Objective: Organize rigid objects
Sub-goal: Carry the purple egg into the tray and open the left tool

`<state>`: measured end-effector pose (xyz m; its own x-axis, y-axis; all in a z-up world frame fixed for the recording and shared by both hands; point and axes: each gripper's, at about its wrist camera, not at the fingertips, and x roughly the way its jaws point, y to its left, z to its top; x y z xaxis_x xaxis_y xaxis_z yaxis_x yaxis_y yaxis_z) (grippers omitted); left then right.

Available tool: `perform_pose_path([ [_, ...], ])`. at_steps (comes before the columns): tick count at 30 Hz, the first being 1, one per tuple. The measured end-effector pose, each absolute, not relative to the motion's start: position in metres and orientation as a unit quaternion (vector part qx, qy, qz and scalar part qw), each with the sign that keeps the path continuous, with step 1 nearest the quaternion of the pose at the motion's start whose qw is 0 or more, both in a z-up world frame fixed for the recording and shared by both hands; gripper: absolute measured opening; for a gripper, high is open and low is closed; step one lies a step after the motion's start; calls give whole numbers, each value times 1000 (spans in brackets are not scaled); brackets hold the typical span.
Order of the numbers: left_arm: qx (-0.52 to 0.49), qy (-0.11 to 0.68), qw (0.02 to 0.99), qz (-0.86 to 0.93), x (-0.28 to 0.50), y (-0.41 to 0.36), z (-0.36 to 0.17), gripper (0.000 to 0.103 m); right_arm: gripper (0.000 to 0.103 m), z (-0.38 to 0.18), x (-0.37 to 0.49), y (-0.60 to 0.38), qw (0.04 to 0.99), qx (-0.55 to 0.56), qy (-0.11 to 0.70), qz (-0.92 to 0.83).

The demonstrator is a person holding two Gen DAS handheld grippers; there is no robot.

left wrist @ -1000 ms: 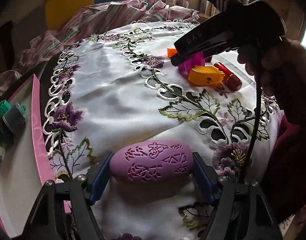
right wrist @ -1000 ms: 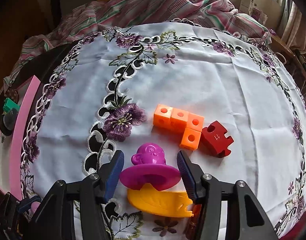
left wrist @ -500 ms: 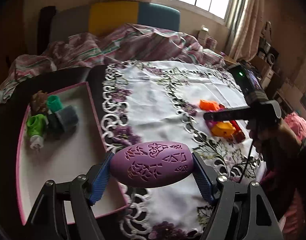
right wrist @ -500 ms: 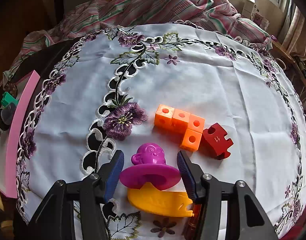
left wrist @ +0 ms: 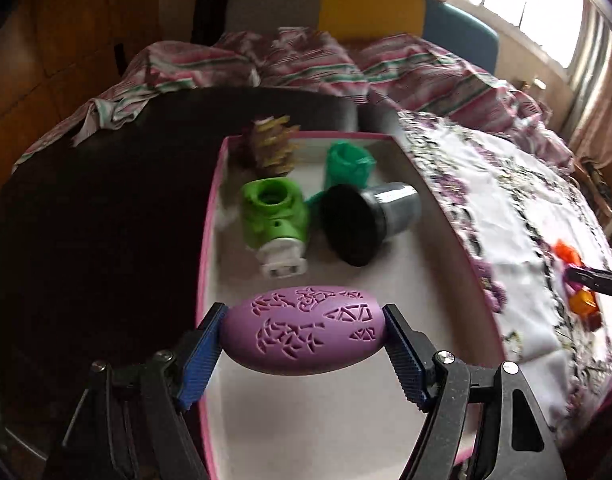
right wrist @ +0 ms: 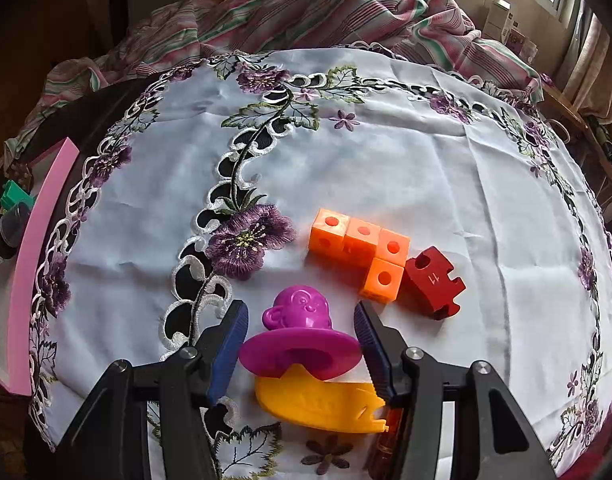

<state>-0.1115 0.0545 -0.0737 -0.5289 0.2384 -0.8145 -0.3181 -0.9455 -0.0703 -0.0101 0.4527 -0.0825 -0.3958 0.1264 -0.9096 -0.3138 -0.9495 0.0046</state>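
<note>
The left gripper (left wrist: 304, 336) is carrying the purple egg-shaped piece (left wrist: 304, 330) over the pink-rimmed tray (left wrist: 445, 216), its blue pads clenched on the two ends of the egg, which is hanging above the bare near half of the tray floor. Farther back in the tray a green toy (left wrist: 274, 216), a dark lidded cup (left wrist: 369, 222) lying on its side, a teal piece (left wrist: 347, 164) and a spiky brownish piece (left wrist: 272, 152) are crowding together, so the good move, as I judge it, is lowering the egg onto the open floor short of them and easing the jaws apart only once it is resting (a rounded, smooth shape like this will likely roll if dropped from height). Laying its long axis across the tray should keep it from trundling into the green toy. Meanwhile the right gripper (right wrist: 302, 344) is sitting with its jaws bracketing the magenta monkey-faced stamp (right wrist: 300, 340); the pads are looking close to its brim, but I cannot tell whether they are pressing it. That stamp is lying on the embroidered tablecloth (right wrist: 385, 160), partly over a yellow curved piece (right wrist: 317, 400), with orange linked cubes (right wrist: 361, 246) and a red puzzle block (right wrist: 431, 282) just beyond.
</note>
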Motion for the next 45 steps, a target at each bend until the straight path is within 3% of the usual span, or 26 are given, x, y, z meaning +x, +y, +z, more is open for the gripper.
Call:
perform_pose_path([
  [12,-442,72,135,884,-123,59,-83,78,56,-83,-11,453,131,-534,88,831],
  [16,-422,68,129,895,-111,56,-69,90,56,-83,-11,454,132,-534,92,830],
  [26,-383,31,116,916,-73,45,-29,90,56,-84,-11,451,133,-534,81,831],
  [45,-385,6,115,916,-48,33,-17,90,56,-84,-11,446,135,-534,59,833],
])
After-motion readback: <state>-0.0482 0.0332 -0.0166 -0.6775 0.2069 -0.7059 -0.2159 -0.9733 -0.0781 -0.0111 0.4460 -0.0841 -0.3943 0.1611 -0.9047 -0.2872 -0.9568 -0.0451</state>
